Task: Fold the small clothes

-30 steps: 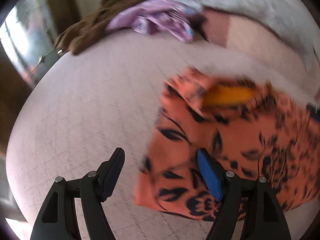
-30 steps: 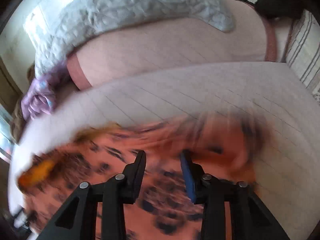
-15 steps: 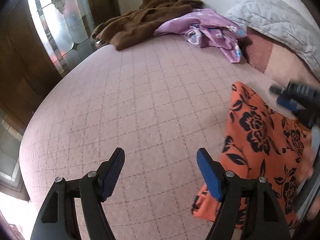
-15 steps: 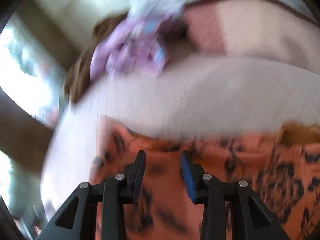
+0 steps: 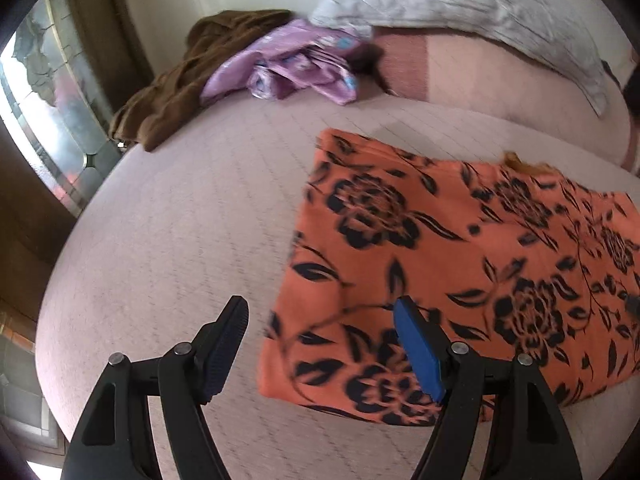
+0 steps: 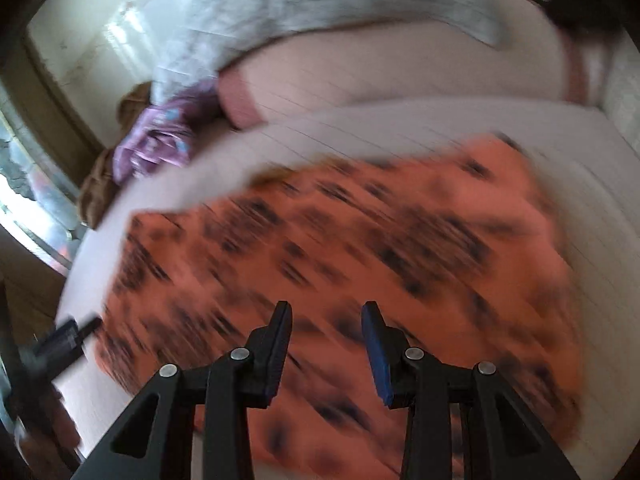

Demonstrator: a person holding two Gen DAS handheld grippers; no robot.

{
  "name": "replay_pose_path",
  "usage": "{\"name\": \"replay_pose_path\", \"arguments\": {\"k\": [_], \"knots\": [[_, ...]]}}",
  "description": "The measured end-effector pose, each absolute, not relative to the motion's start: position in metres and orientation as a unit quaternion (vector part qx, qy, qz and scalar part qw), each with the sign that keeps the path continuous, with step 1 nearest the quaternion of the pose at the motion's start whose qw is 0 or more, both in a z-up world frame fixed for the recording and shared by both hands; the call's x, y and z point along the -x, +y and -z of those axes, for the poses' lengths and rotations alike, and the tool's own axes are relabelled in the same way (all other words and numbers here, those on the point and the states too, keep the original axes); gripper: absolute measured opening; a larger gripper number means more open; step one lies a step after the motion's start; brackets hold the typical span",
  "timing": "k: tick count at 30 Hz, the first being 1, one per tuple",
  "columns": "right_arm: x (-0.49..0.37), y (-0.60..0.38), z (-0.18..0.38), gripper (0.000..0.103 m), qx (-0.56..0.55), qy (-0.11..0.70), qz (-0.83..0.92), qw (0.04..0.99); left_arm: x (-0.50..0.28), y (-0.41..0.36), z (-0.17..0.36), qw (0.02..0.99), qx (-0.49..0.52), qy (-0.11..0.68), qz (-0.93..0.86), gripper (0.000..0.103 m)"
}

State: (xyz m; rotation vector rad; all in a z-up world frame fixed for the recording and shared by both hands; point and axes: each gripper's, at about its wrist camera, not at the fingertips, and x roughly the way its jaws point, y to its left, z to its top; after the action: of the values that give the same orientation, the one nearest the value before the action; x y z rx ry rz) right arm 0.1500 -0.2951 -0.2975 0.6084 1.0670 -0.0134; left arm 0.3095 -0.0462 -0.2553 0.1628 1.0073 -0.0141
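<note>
Light, limp orange floral garment (image 5: 460, 276) on bed (image 5: 192, 232): pinch at left-edge corners; left gripper (image 5: 320, 344) spread wide, right gripper (image 6: 326, 344) parted, both empty.

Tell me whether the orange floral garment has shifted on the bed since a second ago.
Cannot tell. The orange floral garment sits differently in frame, but so does the purple cloth; the camera moved, and the earlier frames are blurred.

left hand-held gripper (image 5: 320, 330) wide open, right hand-held gripper (image 6: 326, 336) half-open
</note>
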Motion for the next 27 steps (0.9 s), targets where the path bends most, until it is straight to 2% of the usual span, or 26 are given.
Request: {"name": "replay_pose_path", "arguments": {"k": [4, 5, 13, 17, 21, 27], "knots": [[-0.094, -0.317, 0.335, 0.040, -0.315, 0.535, 0.047, 0.783, -0.317, -0.064, 0.289, 0.849, -0.123, 0.513, -0.016, 0.077], [-0.083, -0.321, 0.338, 0.040, -0.322, 0.528, 0.043, 0.785, -0.315, -0.067, 0.290, 0.855, -0.133, 0.501, -0.023, 0.078], [-0.075, -0.330, 0.303, 0.040, -0.346, 0.459, 0.048, 0.817, -0.297, -0.067, 0.260, 0.882, -0.111, 0.457, 0.017, 0.078], [-0.080, -0.337, 0.343, 0.041, -0.379, 0.516, 0.050, 0.767, -0.294, -0.067, 0.244, 0.900, -0.074, 0.427, 0.045, 0.078], [-0.082, -0.336, 0.323, 0.041, -0.375, 0.483, 0.042, 0.790, -0.291, -0.071, 0.229, 0.910, -0.039, 0.408, 0.066, 0.078], [-0.088, -0.328, 0.308, 0.041, -0.375, 0.440, 0.023, 0.815, -0.285, -0.072, 0.217, 0.922, -0.042, 0.380, 0.068, 0.078]]}}
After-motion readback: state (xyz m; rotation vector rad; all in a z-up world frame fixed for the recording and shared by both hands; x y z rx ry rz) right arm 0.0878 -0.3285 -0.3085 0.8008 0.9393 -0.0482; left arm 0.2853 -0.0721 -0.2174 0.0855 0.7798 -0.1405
